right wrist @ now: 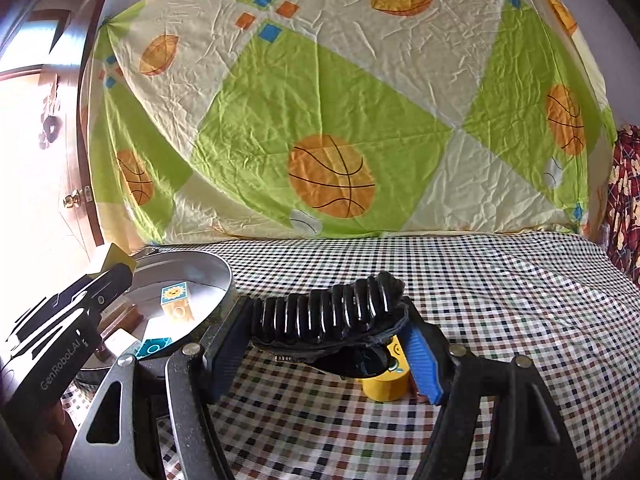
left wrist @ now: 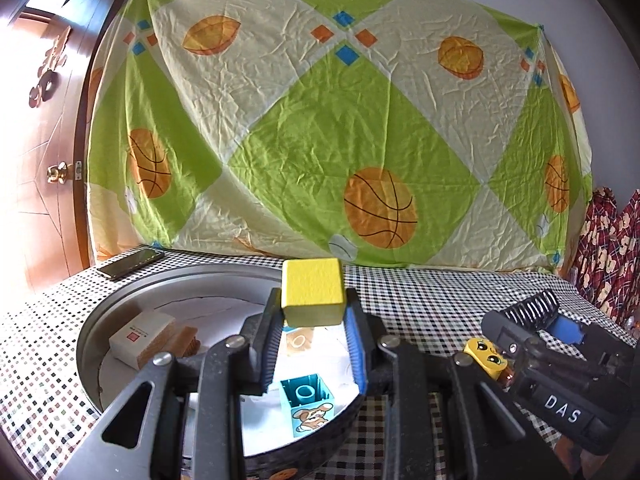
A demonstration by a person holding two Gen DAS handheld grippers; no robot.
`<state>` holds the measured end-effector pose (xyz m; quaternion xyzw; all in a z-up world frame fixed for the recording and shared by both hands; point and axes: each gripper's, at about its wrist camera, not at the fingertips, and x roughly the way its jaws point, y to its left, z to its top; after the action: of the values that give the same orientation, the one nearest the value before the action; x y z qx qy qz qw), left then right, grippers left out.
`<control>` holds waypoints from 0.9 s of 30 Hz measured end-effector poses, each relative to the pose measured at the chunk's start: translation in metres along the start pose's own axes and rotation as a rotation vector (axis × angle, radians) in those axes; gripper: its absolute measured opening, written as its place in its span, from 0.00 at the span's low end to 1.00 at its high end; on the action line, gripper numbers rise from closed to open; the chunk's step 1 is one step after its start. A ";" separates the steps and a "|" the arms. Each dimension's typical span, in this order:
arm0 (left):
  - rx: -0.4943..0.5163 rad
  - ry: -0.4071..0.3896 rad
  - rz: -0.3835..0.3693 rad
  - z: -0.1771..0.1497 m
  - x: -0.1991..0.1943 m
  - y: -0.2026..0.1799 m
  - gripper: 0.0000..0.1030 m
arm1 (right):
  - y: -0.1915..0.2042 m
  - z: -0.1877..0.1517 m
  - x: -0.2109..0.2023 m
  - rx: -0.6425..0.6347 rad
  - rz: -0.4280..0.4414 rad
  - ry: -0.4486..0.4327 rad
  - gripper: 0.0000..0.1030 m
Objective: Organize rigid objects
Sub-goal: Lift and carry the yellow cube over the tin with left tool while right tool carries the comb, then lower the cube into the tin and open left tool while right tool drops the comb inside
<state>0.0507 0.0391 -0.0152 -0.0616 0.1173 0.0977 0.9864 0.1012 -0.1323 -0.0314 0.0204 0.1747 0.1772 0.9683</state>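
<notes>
We pinch yellow wooden cube (left wrist: 313,293) in left gripper (left wrist: 313,322) above round metal tray (left wrist: 120,304); right gripper (right wrist: 328,338) clamps black ribbed plastic piece (right wrist: 328,312). Risk: cube dropped from height bounces out.

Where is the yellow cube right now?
In the left wrist view, the yellow cube is clamped in the left hand-held gripper, raised above the round metal tray that holds the other blocks.
</notes>
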 end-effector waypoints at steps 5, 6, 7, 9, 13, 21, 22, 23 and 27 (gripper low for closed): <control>-0.002 -0.005 0.020 0.001 -0.001 0.008 0.27 | 0.010 0.000 0.002 -0.012 0.015 0.003 0.70; -0.003 -0.006 0.025 0.001 -0.001 0.010 0.27 | 0.012 0.000 0.003 -0.015 0.019 0.004 0.70; -0.009 -0.005 0.024 0.001 -0.001 0.012 0.27 | 0.014 0.000 0.003 -0.017 0.022 0.004 0.70; -0.017 -0.003 0.027 0.001 -0.001 0.016 0.27 | 0.018 0.000 0.003 -0.020 0.029 0.004 0.70; -0.010 -0.007 0.039 0.002 -0.002 0.021 0.27 | 0.025 0.000 0.004 -0.031 0.041 0.002 0.70; -0.022 -0.007 0.062 0.003 -0.004 0.036 0.27 | 0.036 0.000 0.007 -0.036 0.064 0.002 0.70; -0.024 -0.007 0.064 0.003 -0.005 0.038 0.27 | 0.037 0.000 0.007 -0.036 0.068 0.001 0.70; -0.024 -0.007 0.067 0.003 -0.005 0.040 0.27 | 0.038 0.000 0.007 -0.037 0.071 0.001 0.70; -0.031 -0.006 0.075 0.005 -0.005 0.046 0.27 | 0.045 -0.001 0.009 -0.044 0.080 0.001 0.70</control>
<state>0.0377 0.0837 -0.0140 -0.0721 0.1151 0.1367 0.9813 0.0937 -0.0873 -0.0303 0.0061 0.1701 0.2197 0.9606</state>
